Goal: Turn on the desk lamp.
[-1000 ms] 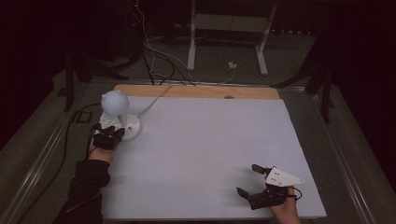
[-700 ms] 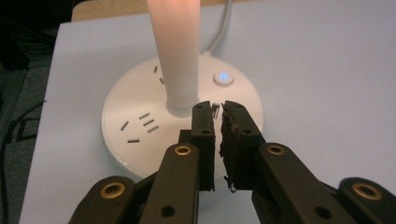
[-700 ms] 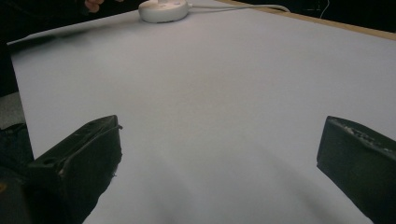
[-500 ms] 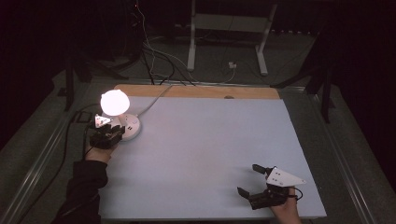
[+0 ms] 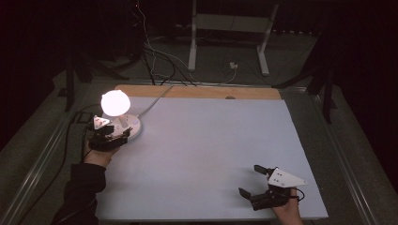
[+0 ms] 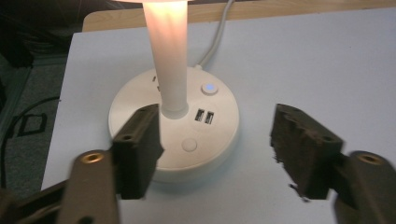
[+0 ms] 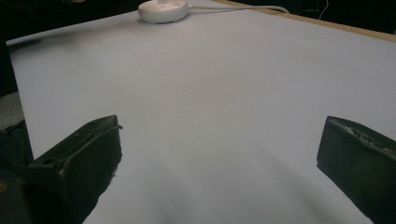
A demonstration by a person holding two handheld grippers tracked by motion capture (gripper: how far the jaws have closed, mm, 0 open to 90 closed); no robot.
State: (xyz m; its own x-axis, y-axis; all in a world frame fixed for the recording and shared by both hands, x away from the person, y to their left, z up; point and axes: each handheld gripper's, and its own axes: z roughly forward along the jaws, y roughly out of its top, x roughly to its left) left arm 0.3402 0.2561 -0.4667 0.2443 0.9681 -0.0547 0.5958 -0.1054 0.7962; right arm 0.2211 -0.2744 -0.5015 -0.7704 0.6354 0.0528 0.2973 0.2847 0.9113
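The small white table lamp [image 5: 119, 117] is sitting at the far left corner of the pale grey desk [image 5: 211, 154], and its round globe shade [image 5: 115, 102] is glowing a warm, bright white. In the left gripper view the lamp is showing its details: a slim white stem [image 6: 169, 56] lit pinkish-orange from above is rising out of a round, flat white plastic base [image 6: 175, 135], and the top of that base is carrying a little button shining blue [image 6: 209, 87], a pair of USB sockets [image 6: 204, 115] just below it and a plain round button [image 6: 189, 144] nearer the front edge. A white cable [image 6: 215, 35] is running off the back of the base toward the wooden strip [image 5: 197, 92] at the far edge of the desk. The left gripper [image 5: 109, 137] is hovering just in front of the lamp base, and its jaws have just been opening; they are standing well apart now, one in front of the base's left side, the other off to the right over bare desk, and nothing is between the pads. Down at the near right, the right gripper [image 5: 256, 180] is hanging over the open desk, well apart from the lamp, its jaws spread wide and gripping nothing.
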